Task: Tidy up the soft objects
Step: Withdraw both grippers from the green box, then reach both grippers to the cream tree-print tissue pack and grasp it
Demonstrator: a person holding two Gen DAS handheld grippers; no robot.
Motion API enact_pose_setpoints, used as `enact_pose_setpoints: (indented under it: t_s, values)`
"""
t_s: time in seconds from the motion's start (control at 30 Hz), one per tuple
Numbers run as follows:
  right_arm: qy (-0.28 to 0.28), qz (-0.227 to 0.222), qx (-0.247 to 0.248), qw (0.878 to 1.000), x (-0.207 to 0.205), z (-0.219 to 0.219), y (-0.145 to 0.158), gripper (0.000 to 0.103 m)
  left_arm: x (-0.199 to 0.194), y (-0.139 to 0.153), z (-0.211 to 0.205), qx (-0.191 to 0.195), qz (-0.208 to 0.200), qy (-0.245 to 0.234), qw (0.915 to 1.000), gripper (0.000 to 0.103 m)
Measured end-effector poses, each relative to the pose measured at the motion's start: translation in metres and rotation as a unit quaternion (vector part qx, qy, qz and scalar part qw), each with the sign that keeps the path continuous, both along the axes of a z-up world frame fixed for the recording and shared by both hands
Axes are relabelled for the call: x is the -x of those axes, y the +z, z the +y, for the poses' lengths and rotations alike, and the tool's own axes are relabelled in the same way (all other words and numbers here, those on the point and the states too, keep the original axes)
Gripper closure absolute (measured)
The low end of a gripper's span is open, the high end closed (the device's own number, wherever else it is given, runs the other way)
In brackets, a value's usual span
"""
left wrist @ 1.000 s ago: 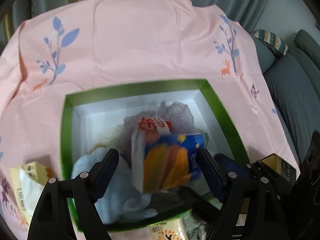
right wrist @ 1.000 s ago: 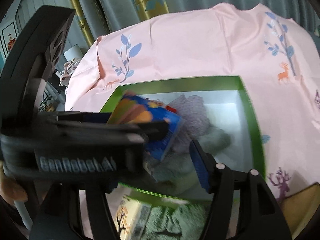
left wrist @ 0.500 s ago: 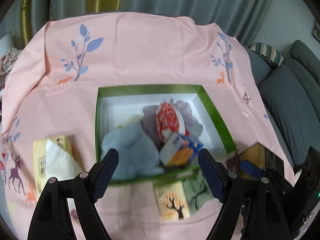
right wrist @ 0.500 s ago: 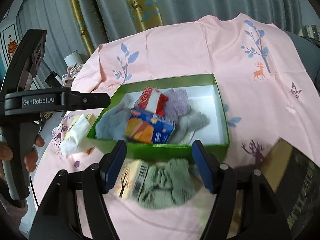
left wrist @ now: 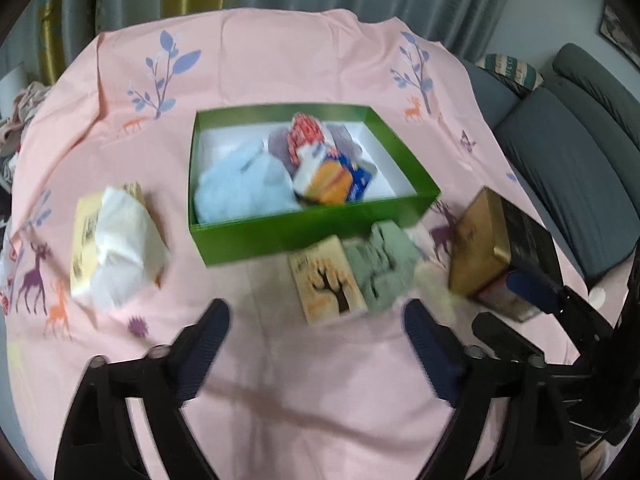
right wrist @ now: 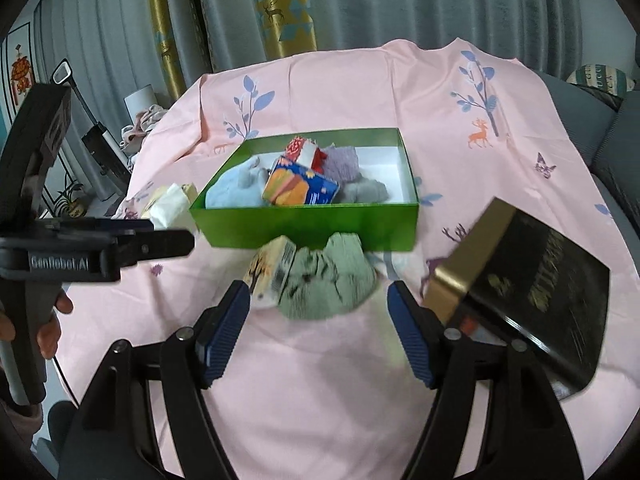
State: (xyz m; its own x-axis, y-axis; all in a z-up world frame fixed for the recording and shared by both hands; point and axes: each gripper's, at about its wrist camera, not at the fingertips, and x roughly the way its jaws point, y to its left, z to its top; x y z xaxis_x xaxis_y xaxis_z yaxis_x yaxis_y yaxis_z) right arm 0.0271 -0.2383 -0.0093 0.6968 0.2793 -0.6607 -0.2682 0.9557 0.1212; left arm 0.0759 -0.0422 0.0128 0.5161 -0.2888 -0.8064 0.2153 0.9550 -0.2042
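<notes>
A green box [left wrist: 312, 227] [right wrist: 304, 222] sits mid-table on the pink cloth. Inside lie a light blue cloth [left wrist: 244, 188], a blue-orange tissue pack [left wrist: 334, 182] [right wrist: 300, 189], a red-white pack [left wrist: 306, 136] and purple-grey cloths [right wrist: 344, 160]. In front of the box lie a tree-print tissue pack [left wrist: 326, 284] [right wrist: 268, 276] and a green cloth [left wrist: 380, 266] [right wrist: 328, 284]. A yellow tissue pack with white tissue [left wrist: 112, 240] lies left of the box. My left gripper [left wrist: 316, 340] is open and empty, back from the box. My right gripper [right wrist: 320, 320] is open and empty, just before the green cloth.
A gold and black box [left wrist: 500, 248] [right wrist: 524, 280] stands at the right front of the table. A grey sofa [left wrist: 568, 136] is to the right. Curtains [right wrist: 360, 4] hang behind the table. The left gripper's body [right wrist: 80, 252] shows at the left of the right wrist view.
The left gripper let go of the blue-orange tissue pack in the box and drew back and up. Both grippers have pulled away from the box toward the table front.
</notes>
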Motion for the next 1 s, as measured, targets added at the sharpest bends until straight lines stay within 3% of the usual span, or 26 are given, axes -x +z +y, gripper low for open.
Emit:
enact_pose_setpoints:
  t_s: [0.3,0.5,0.8,1.0]
  values:
    - [-0.022,-0.003,0.002,1.0,0.031,-0.008,-0.003,0.022,0.032,-0.008,-0.009,0.018,0.009,-0.009,0.9997,0.008]
    - [-0.044,0.006,-0.014,0.999,0.047,-0.016,-0.01,0.015,0.051,-0.015,-0.011,0.075,0.021,-0.014,0.9969,0.005]
    - [-0.041,0.018,-0.017,0.999,0.052,-0.015,-0.021,0.014,0.055,-0.019,-0.006,0.068,0.019,-0.002,0.9975,0.005]
    - [-0.019,0.02,-0.014,1.0,0.049,-0.009,-0.029,0.014,0.047,-0.037,-0.001,0.076,0.043,0.008,0.9961,0.005]
